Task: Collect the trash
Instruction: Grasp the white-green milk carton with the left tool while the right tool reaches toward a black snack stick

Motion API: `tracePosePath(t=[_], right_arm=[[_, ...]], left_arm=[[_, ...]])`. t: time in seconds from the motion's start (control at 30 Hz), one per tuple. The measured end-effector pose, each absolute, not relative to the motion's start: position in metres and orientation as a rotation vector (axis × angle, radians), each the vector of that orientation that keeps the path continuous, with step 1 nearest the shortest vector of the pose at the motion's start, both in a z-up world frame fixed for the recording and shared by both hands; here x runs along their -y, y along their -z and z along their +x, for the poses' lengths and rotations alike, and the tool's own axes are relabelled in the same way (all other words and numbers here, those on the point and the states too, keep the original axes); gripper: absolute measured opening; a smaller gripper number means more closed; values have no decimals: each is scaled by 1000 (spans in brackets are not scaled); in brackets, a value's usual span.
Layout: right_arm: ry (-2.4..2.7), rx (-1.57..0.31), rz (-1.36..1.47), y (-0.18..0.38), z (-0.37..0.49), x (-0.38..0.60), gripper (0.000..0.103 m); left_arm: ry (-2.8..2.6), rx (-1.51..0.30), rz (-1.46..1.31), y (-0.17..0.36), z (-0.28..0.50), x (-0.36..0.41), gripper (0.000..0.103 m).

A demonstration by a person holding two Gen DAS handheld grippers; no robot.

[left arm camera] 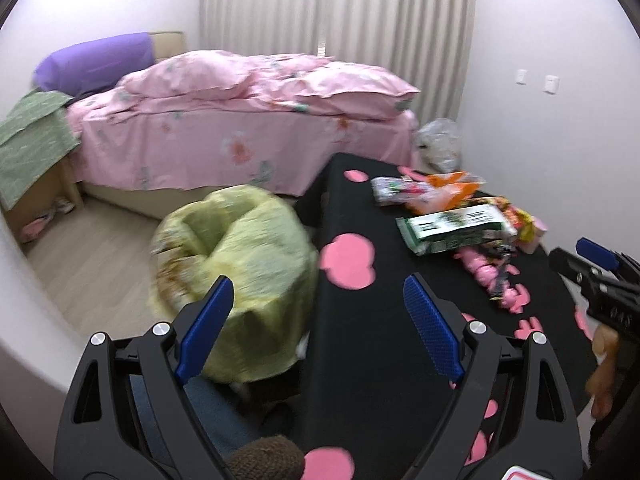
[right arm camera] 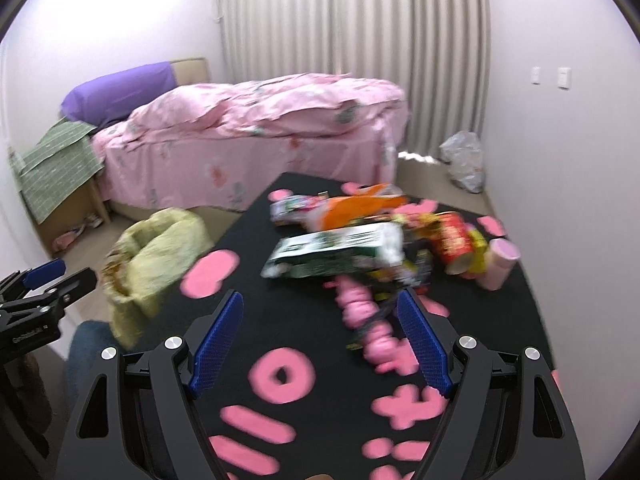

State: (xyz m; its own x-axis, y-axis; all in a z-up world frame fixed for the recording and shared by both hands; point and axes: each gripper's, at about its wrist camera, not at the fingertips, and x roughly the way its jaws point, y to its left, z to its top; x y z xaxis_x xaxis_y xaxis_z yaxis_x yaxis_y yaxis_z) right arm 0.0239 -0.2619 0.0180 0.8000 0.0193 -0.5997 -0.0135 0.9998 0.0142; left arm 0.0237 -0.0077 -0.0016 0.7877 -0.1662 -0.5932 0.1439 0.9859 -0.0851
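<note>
Both grippers, left (left arm camera: 318, 312) and right (right arm camera: 322, 328), fingers wide, empty, above desk (right arm camera: 320, 360); wrappers (right arm camera: 340, 252) piled ahead, yellow bag (left arm camera: 240, 256) beside desk.

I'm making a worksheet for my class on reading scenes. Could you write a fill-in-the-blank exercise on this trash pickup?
1. The wrappers lie piled on a table covered in black cloth with ____ shapes.
2. The trash bag on the floor left of the table is ____ in colour.
3. Both the left gripper and the right gripper have their jaws ____.

Missing words: pink; yellow-green; open
</note>
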Motion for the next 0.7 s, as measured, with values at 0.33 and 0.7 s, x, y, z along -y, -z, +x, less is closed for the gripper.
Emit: tracePosePath(t=[0.33,0.7], right_arm=[[110,-664,4,-1,42,352,75],[138,-794,106,56,58,406,75]], left_arm=[[639,-669,46,22,124,102,90],[822,-933,10,70,257,194,90]])
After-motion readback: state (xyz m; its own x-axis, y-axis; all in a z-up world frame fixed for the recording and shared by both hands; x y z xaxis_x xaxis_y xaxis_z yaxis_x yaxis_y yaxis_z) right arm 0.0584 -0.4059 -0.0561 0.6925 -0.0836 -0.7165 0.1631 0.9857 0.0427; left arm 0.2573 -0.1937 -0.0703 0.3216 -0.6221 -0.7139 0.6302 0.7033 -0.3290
